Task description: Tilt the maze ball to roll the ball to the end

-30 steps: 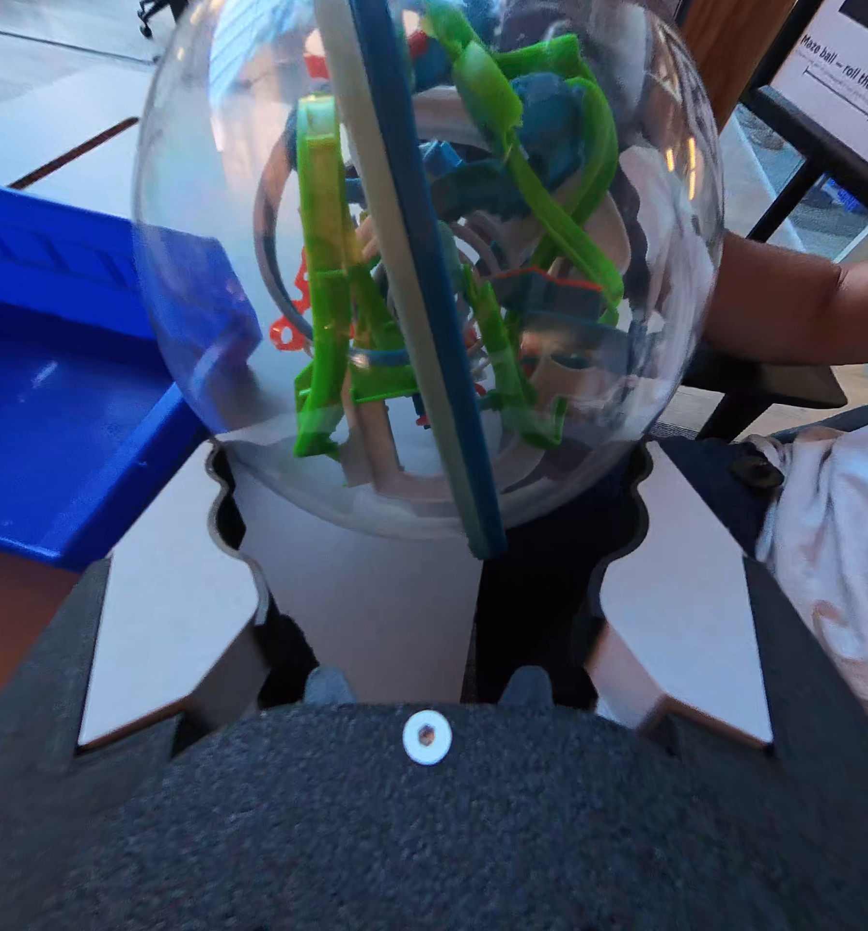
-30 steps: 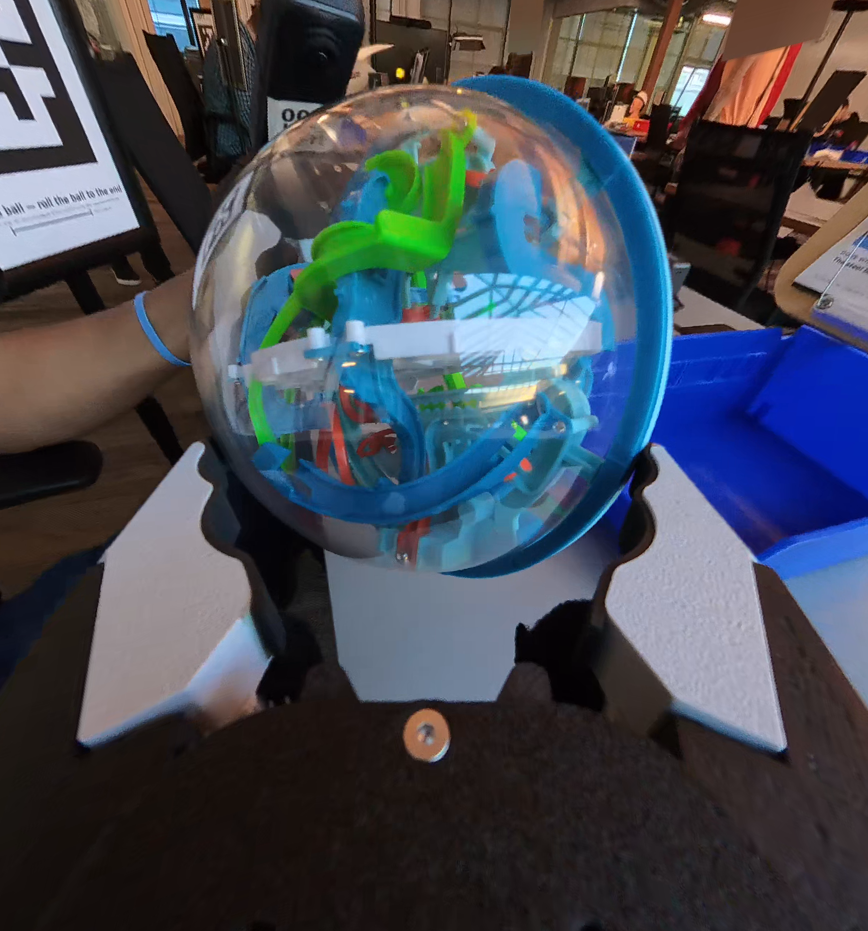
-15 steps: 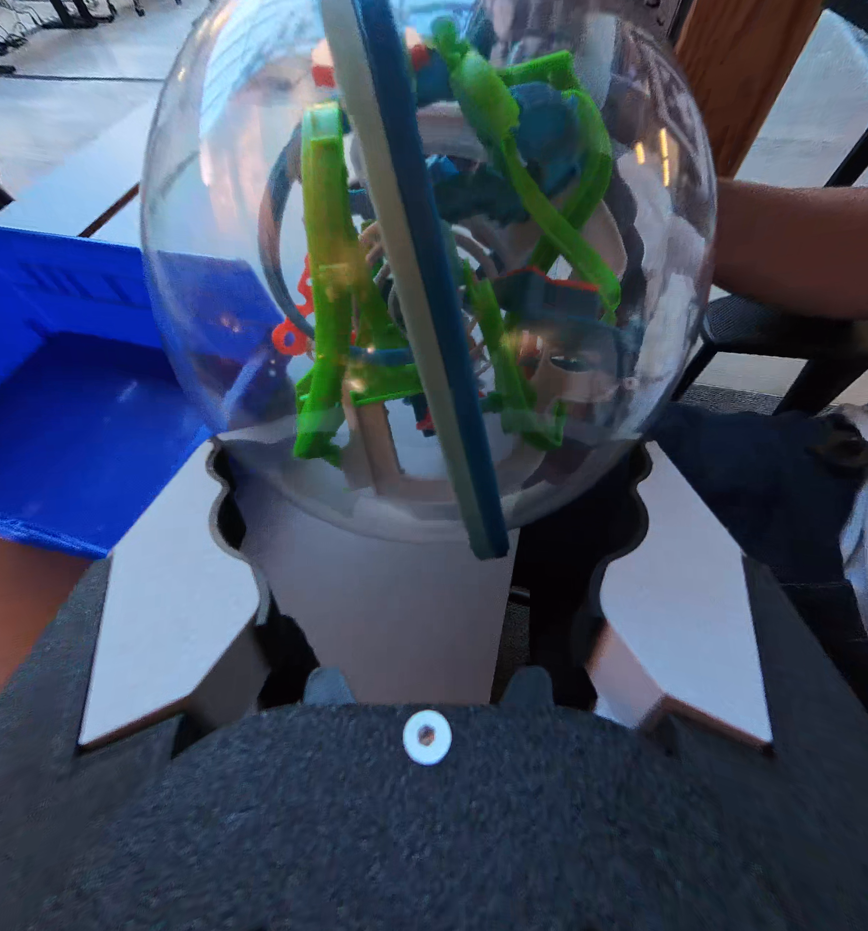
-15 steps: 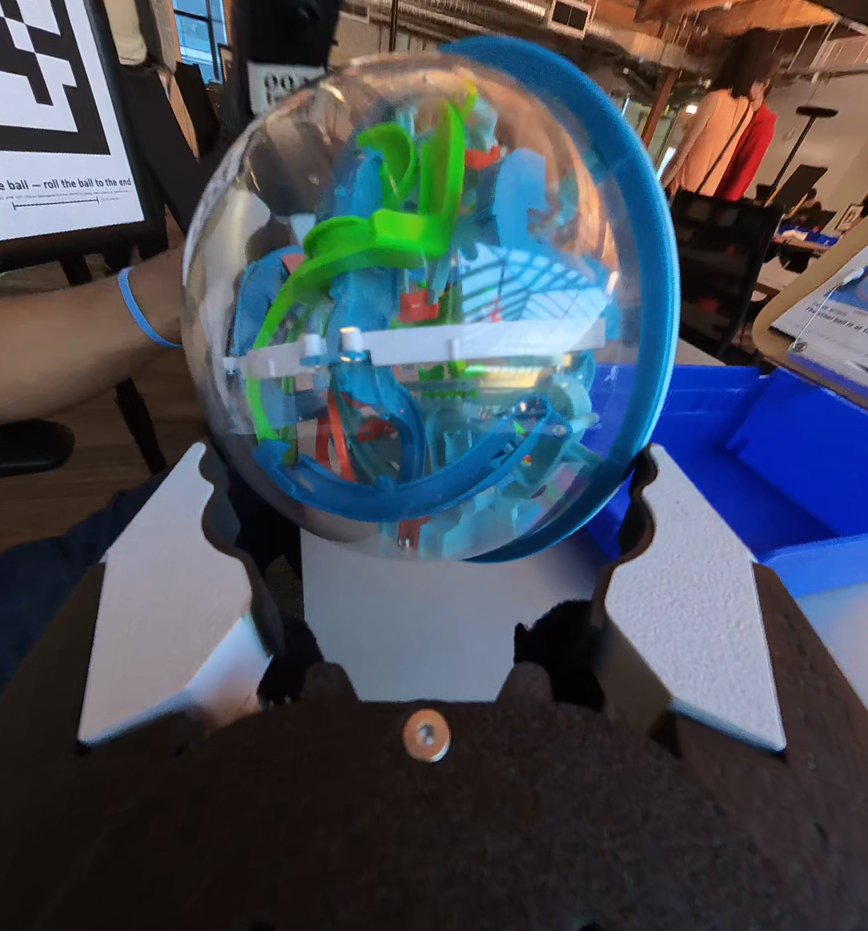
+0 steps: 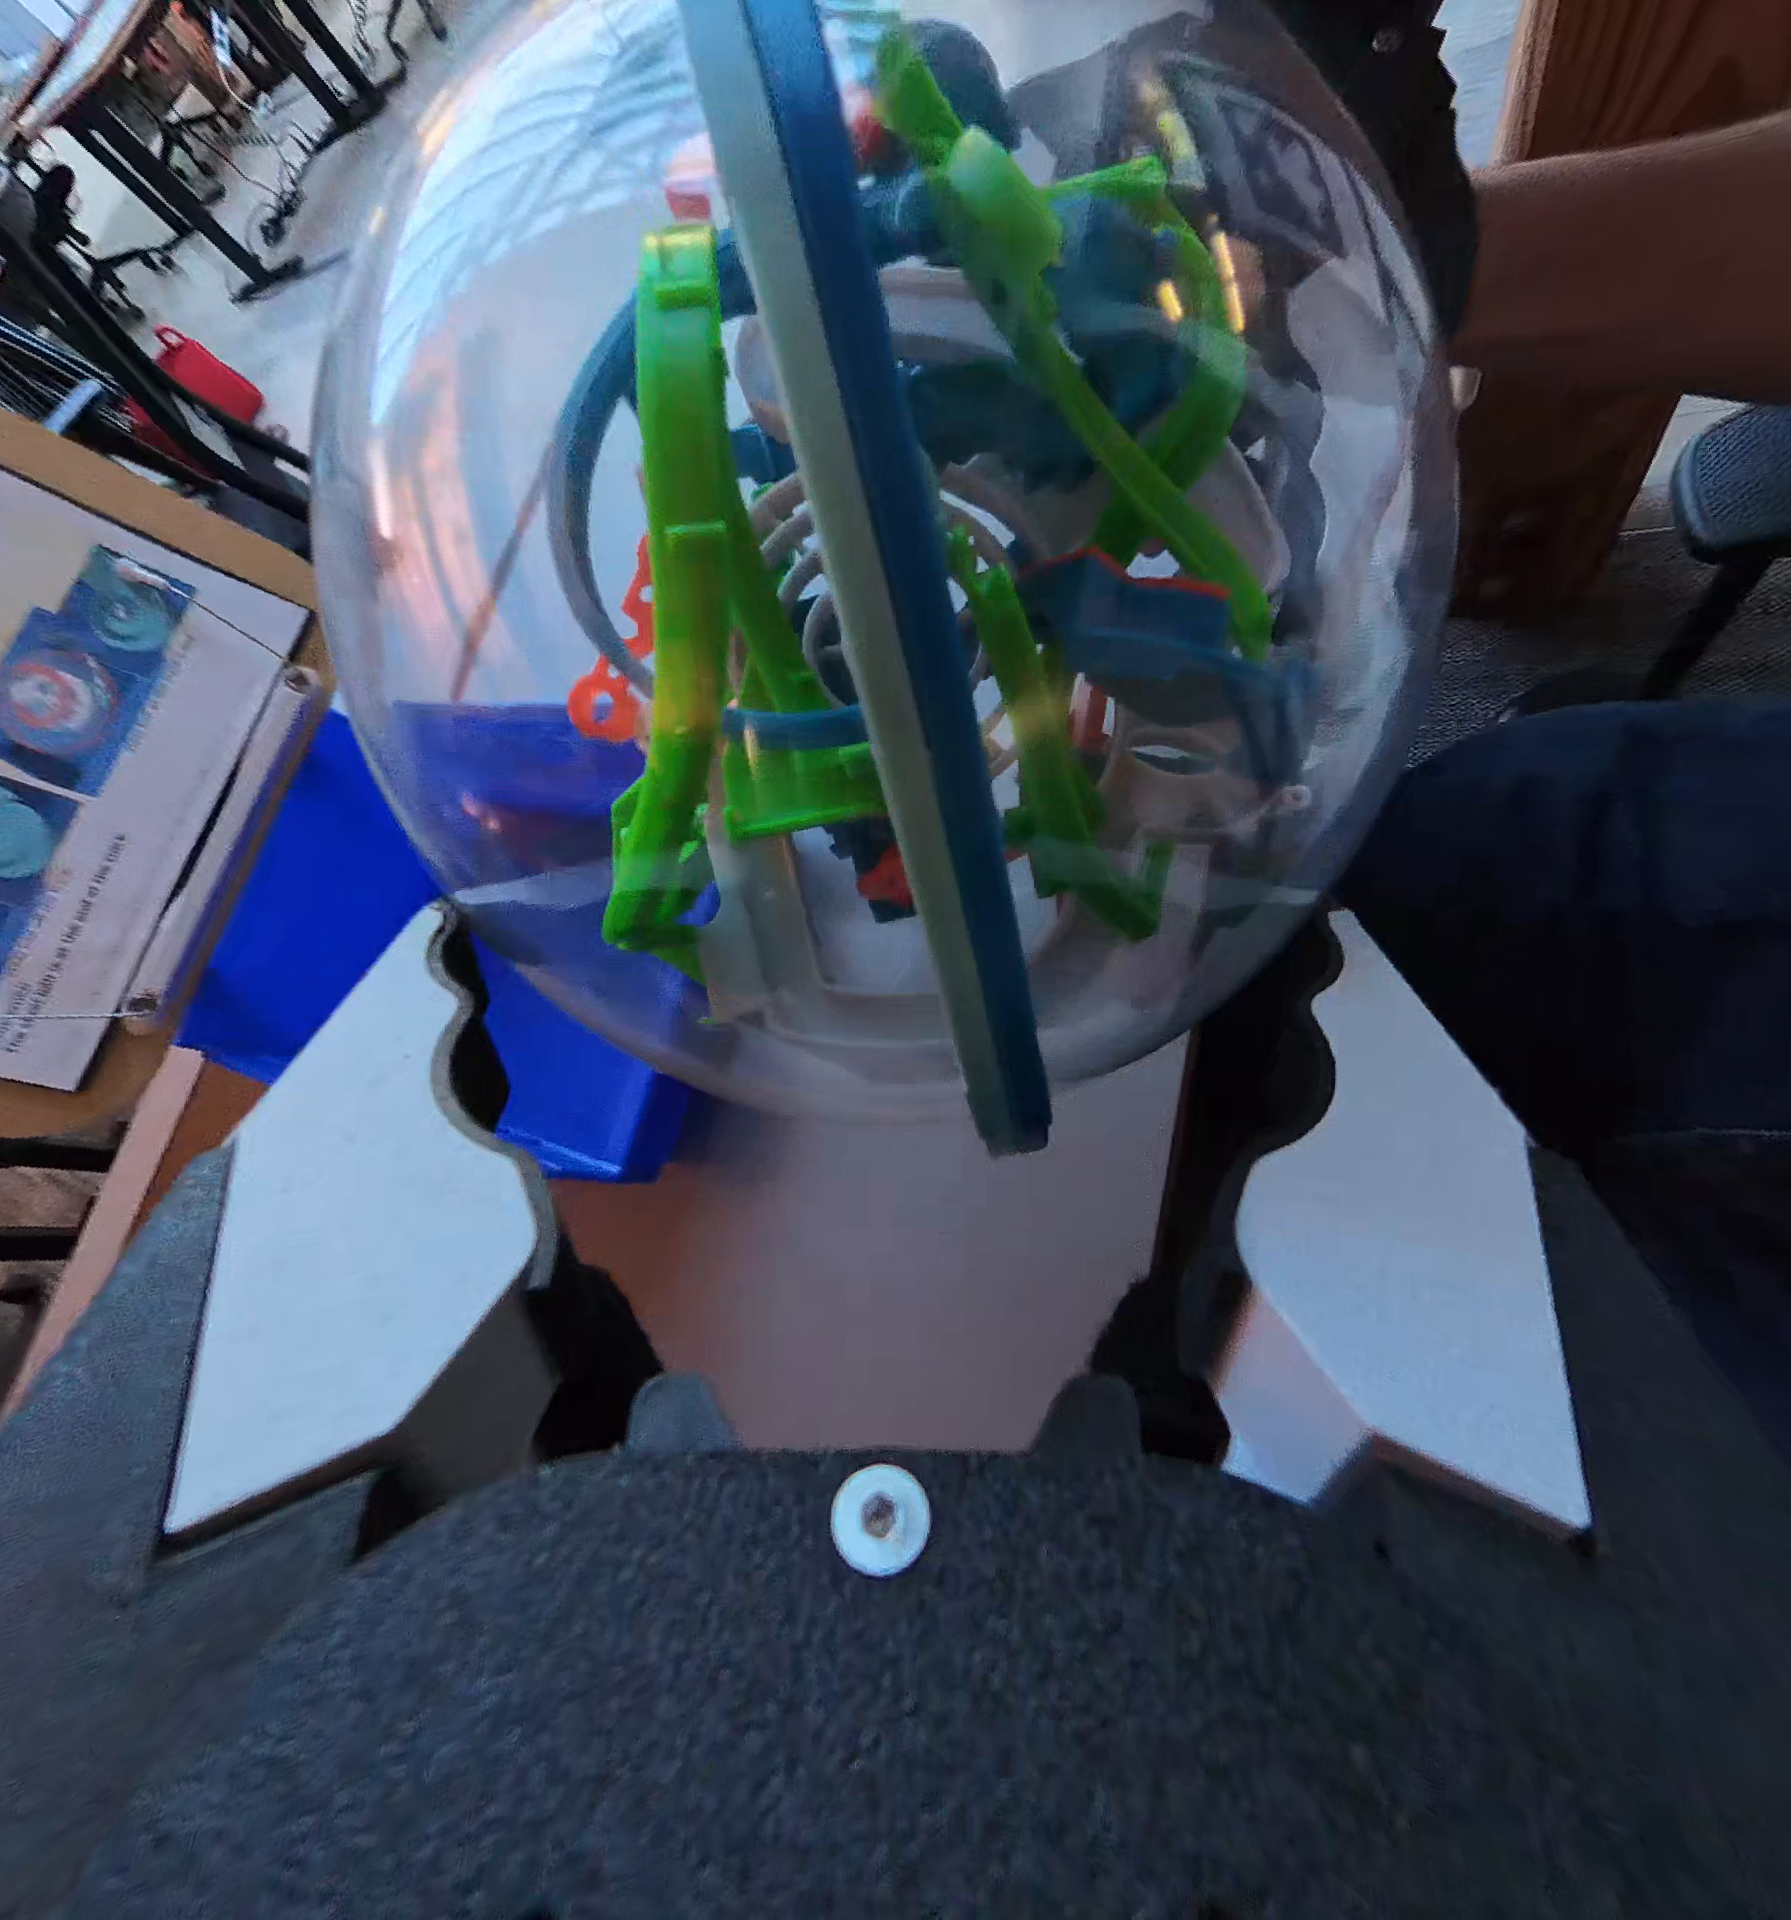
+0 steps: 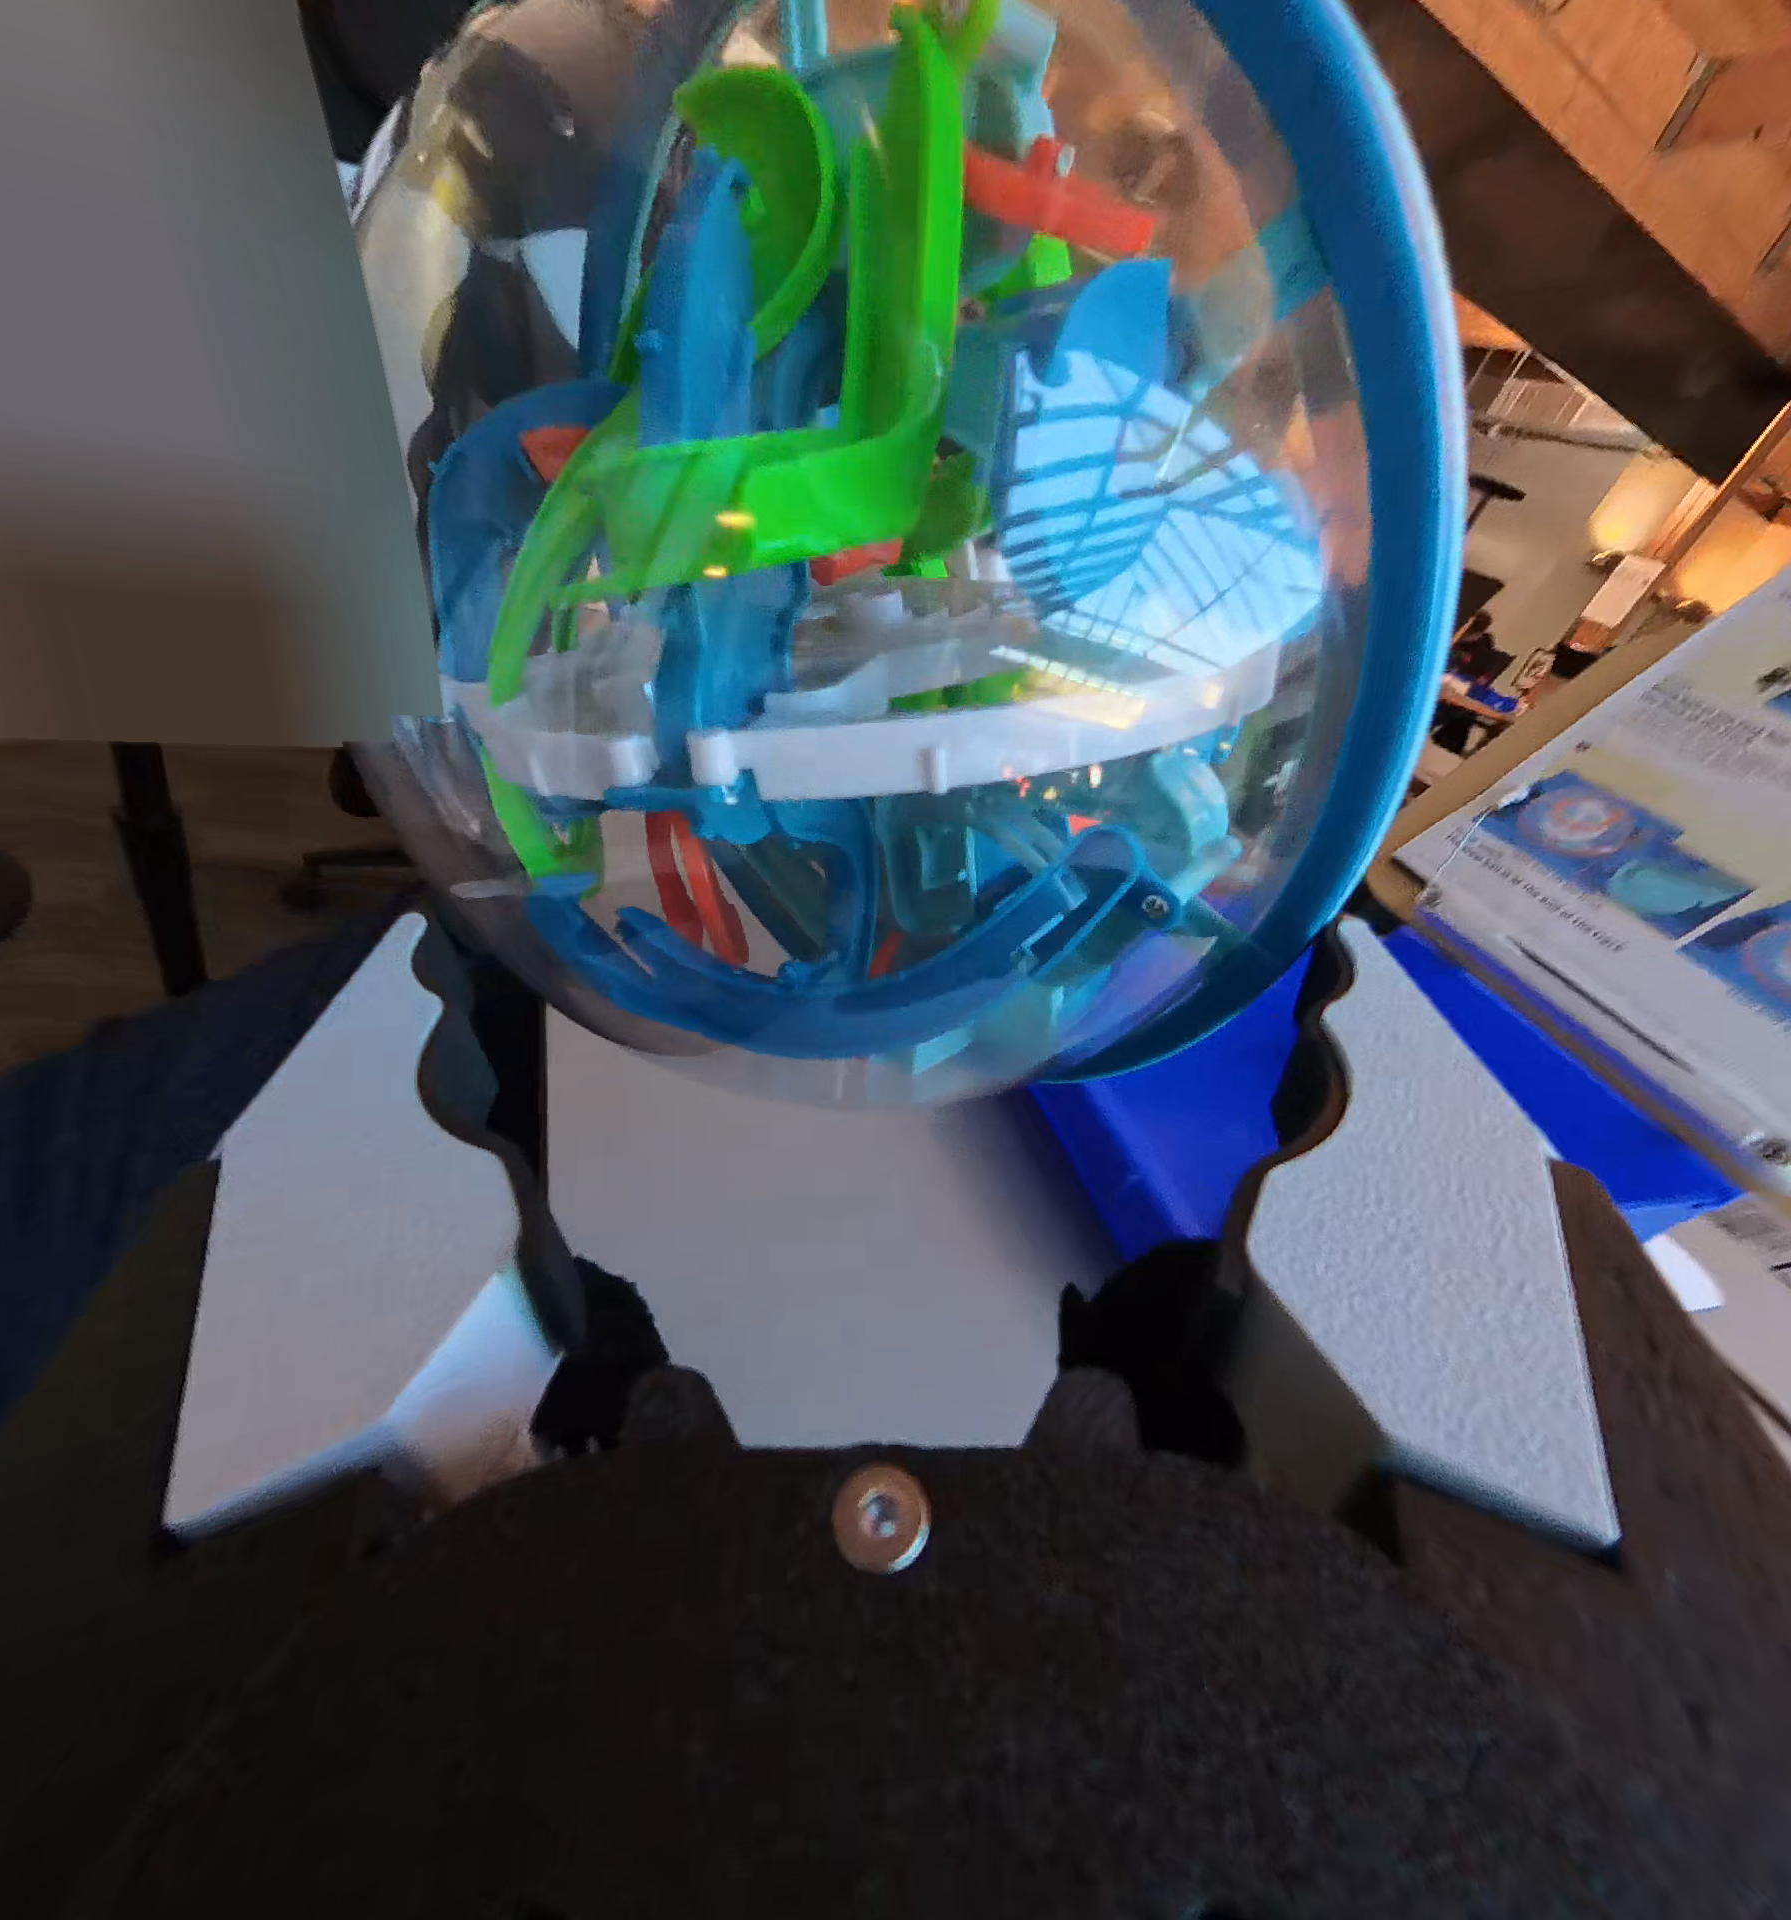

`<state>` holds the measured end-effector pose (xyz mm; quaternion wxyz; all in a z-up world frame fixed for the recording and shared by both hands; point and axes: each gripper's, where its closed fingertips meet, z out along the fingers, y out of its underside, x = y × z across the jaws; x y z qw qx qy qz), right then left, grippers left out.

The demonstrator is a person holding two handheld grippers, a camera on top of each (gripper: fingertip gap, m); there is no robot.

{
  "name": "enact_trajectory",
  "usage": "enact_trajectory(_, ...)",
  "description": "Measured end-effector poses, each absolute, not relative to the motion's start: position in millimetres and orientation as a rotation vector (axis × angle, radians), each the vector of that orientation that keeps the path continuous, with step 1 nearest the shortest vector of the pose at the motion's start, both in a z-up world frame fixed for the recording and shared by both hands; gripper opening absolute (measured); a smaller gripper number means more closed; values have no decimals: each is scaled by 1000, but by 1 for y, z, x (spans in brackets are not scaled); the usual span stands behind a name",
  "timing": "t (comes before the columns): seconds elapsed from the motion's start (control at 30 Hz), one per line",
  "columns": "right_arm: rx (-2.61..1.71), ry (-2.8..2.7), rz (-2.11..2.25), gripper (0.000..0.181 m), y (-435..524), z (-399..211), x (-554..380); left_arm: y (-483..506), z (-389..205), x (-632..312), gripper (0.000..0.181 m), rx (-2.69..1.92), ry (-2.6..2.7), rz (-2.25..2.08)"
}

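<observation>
I note both tools clamped on the maze ball: left gripper and right gripper beneath it; blue bin just behind

The maze ball has a clear shell, a dark blue ring around it, and green, blue, white and red tracks inside. Beside the maze ball is a bright blue bin. Both hand-held grippers have white fingers on black bodies.
</observation>
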<state>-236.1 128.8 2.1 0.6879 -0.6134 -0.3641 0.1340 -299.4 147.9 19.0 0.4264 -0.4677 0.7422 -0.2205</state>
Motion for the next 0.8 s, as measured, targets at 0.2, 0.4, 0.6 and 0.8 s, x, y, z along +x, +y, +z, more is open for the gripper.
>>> enact_trajectory(0.2, -1287, -855, 164, 152, 115, 27, -239, 136, 40, -304, 147, -1060, 1844, -444)
enact_trajectory(0.4, -1325, -843, 212, 151, 113, 28, -238, 133, 41, -302, 148, -1111, 1853, -475)
enact_trajectory(0.6, -1350, -781, 332, 152, 118, 24, -236, 139, 38, -299, 147, -1208, 1890, -543)
enact_trajectory(0.8, -1333, -811, 236, 151, 118, 25, -233, 138, 43, -298, 147, -1146, 1902, -404)
